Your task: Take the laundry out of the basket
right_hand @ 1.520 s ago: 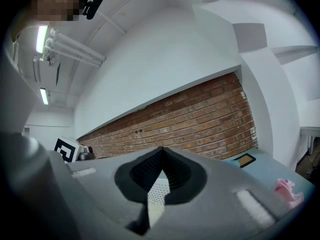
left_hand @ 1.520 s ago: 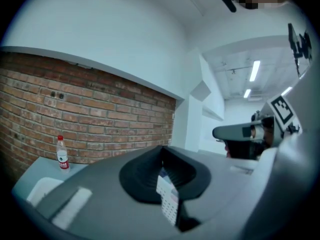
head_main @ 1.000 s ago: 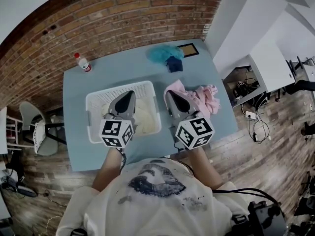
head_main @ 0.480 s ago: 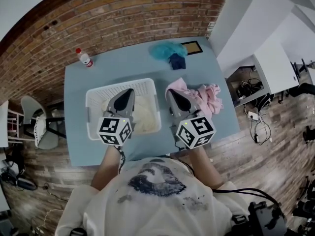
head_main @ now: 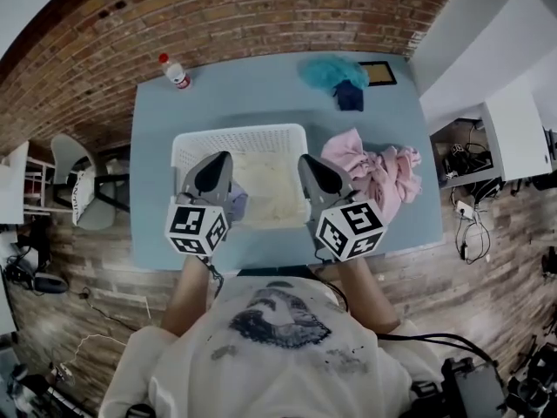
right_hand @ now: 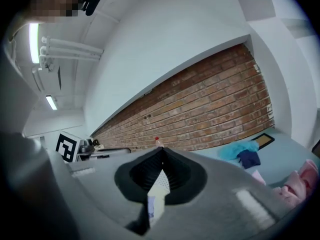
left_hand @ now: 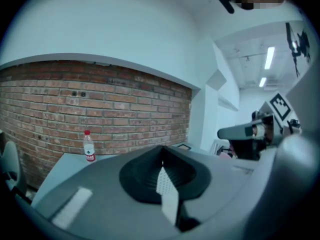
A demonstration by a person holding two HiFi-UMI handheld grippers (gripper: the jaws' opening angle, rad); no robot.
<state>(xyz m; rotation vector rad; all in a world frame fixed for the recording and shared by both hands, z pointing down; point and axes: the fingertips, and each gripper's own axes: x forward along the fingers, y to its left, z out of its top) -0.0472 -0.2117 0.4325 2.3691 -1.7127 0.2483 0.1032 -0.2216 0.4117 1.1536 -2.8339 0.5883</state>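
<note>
Cream laundry (head_main: 271, 192) sits in the white basket (head_main: 239, 134) mid-table (head_main: 252, 98), long side running left-right, with a bluish piece (head_main: 236, 205) at its near-left corner. Left gripper (head_main: 218, 159) hangs over the basket's left part, right gripper (head_main: 311, 163) over its right rim. Both have their jaws fully together with nothing in them. The laundry lies below and between the tips; the left looks slightly nearer, so the next move is judged a dip down with the jaws opened. Pink clothes (head_main: 376, 168) are already out, right of the basket. Only the head view shows basket and laundry. The gripper views look level over them, showing a bottle (left_hand: 89, 146) and a teal cloth (right_hand: 240, 150).
</note>
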